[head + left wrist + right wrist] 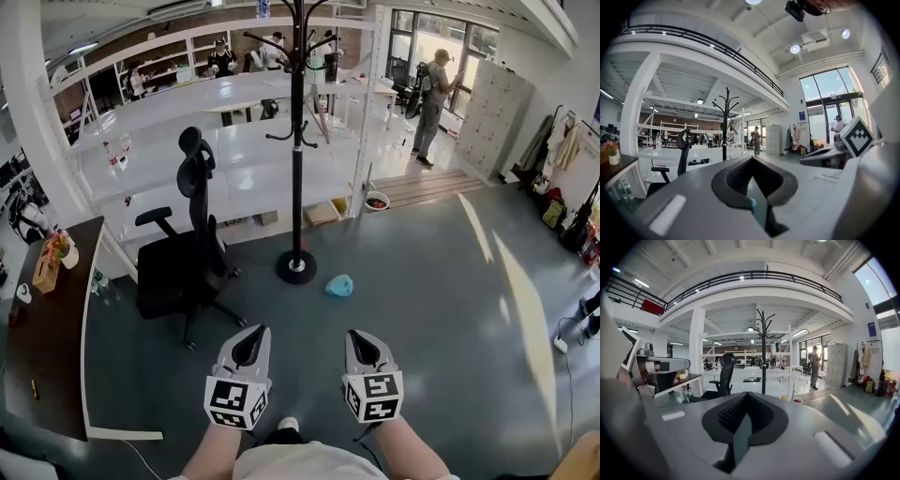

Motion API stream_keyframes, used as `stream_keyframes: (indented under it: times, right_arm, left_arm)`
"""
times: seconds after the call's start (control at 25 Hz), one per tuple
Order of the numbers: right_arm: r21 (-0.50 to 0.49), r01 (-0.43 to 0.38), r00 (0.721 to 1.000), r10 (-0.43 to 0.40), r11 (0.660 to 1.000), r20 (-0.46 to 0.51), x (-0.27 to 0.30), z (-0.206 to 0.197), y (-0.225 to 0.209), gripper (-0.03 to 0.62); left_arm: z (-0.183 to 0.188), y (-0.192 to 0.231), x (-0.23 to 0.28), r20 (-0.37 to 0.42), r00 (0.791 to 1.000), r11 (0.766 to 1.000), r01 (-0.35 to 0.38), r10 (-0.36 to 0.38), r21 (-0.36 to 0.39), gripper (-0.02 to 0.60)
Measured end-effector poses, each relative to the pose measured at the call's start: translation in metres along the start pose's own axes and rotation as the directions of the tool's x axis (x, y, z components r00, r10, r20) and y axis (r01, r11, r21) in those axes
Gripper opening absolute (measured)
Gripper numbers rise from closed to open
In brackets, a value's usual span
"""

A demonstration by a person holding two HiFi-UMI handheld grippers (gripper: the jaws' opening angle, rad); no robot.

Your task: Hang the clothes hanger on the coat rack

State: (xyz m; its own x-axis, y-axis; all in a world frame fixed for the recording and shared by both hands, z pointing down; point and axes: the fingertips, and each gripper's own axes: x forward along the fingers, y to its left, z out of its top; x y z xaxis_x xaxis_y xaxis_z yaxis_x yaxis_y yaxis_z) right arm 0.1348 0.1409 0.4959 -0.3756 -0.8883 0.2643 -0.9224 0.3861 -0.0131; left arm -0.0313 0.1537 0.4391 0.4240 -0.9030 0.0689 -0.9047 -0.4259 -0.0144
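Observation:
The black coat rack point(297, 141) stands on the grey floor ahead of me, its round base point(296, 267) about a metre away. It also shows as a thin pole in the left gripper view point(724, 123) and the right gripper view point(763, 355). A small light-blue object point(339, 286) lies on the floor just right of the base; its shape is too small to tell. My left gripper point(251, 332) point(751, 174) and right gripper point(355, 334) point(744, 409) are held side by side low in front of me. Both are shut, with nothing between the jaws.
A black office chair point(183, 262) stands left of the rack. A dark desk point(52, 319) with small items runs along the far left. White shelving point(234, 159) stands behind the rack. A person point(431, 103) stands at the door, far right. Clothes and bags point(562, 178) hang at the right wall.

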Motion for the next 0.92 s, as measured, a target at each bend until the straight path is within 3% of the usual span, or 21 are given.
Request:
stream_keyframes:
  times: [0.92]
  right_arm:
    - [0.014, -0.003, 1.0, 0.003, 1.0, 0.005, -0.012, 0.005, 0.006, 0.025]
  left_arm:
    - [0.009, -0.004, -0.014, 0.006, 1.0, 1.0, -0.007, 0.007, 0.007, 0.001]
